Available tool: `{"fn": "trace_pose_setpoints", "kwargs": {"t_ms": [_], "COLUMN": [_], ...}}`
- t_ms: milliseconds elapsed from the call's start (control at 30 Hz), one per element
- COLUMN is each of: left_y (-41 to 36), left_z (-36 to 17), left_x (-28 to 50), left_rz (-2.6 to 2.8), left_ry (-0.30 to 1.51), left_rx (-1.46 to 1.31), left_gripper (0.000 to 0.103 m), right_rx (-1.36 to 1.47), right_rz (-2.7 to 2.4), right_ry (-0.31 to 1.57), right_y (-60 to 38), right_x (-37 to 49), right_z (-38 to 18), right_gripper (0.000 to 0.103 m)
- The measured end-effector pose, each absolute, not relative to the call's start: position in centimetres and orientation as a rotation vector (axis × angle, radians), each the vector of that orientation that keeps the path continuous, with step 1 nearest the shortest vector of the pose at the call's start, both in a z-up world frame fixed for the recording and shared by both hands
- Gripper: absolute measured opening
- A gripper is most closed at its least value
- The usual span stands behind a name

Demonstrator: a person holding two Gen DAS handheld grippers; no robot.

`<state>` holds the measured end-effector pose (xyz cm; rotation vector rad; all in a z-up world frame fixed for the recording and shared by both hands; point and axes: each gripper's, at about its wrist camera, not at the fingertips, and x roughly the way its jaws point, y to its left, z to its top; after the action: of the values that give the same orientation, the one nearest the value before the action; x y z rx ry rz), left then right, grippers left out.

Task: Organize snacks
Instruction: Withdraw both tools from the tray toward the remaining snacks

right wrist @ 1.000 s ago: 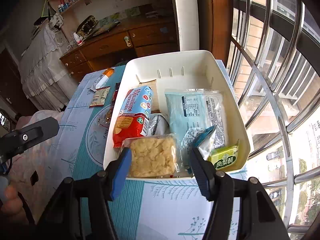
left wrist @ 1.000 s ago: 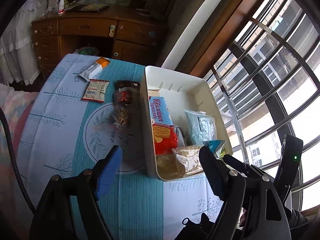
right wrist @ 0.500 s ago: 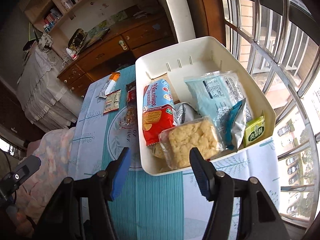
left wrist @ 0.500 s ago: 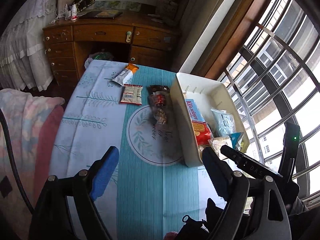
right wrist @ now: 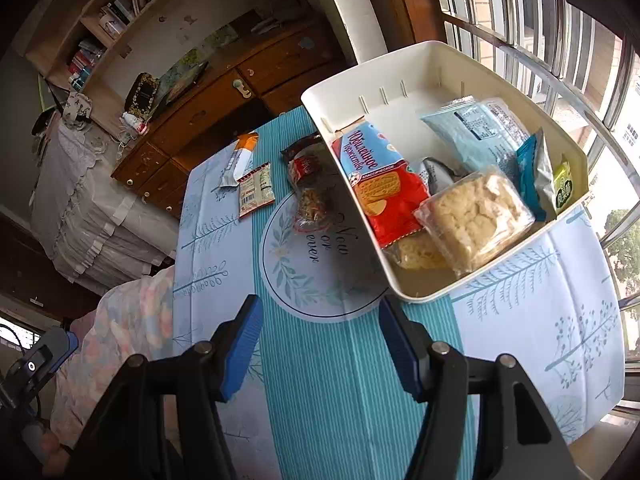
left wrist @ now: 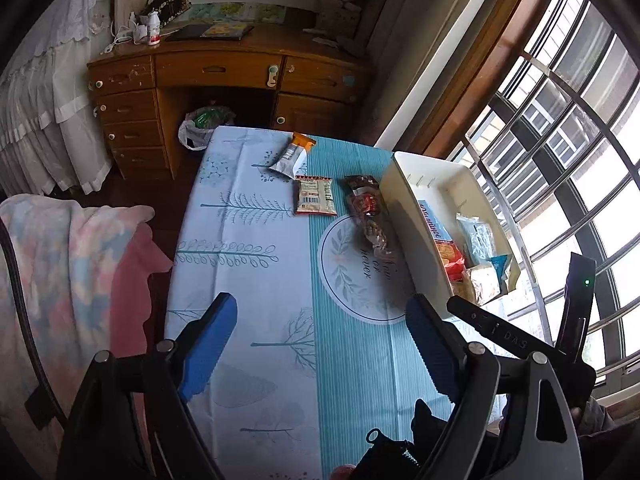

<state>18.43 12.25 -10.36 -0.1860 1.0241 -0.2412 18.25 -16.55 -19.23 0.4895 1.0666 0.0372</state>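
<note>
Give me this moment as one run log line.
left gripper: open, empty | right gripper: open, empty | bin: partly filled | three snacks outside

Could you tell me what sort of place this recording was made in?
Probably a bedroom at home: a wooden desk with drawers, a bookshelf above it, and a barred window beside the cloth-covered table.

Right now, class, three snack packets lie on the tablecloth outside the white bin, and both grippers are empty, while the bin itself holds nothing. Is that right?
Not quite: the white bin is not empty. The right wrist view shows a red biscuit pack, a clear pack of pale puffed cakes and a pale blue bag inside. Three packets do lie outside, and the left gripper and right gripper hold nothing.
</note>
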Motion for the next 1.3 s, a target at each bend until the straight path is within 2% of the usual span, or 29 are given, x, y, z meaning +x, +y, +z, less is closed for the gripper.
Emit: {"fn": "trace_pose_setpoints", "kwargs": {"t_ms": [400, 933, 1300], "left_y": [15.1, 13.5, 10.1], "left_z": [-9.9, -11.8, -15.5], "left_x": [23.8, 34.6, 41.2], "left_rz": [-0.342, -0.297, -0.267], "left_ry": [1.134, 1.245, 1.341], "left_rx": [-0.108, -0.141, -0.144], "left_gripper": [0.085, 0.085, 0.085], "right_rx": [0.47, 0.165, -0.043], "right_rz": [-0.067, -0.049, -0.065], "right_ry": [1.031, 0.939, 0.908], "right_y": [-10.8, -5.9, -4.4], "right_x": [17.8, 21.1, 26.2], "right_z": [-19.6, -19.4, -22.0], "right_gripper": [0.061, 0.061, 0.061]}}
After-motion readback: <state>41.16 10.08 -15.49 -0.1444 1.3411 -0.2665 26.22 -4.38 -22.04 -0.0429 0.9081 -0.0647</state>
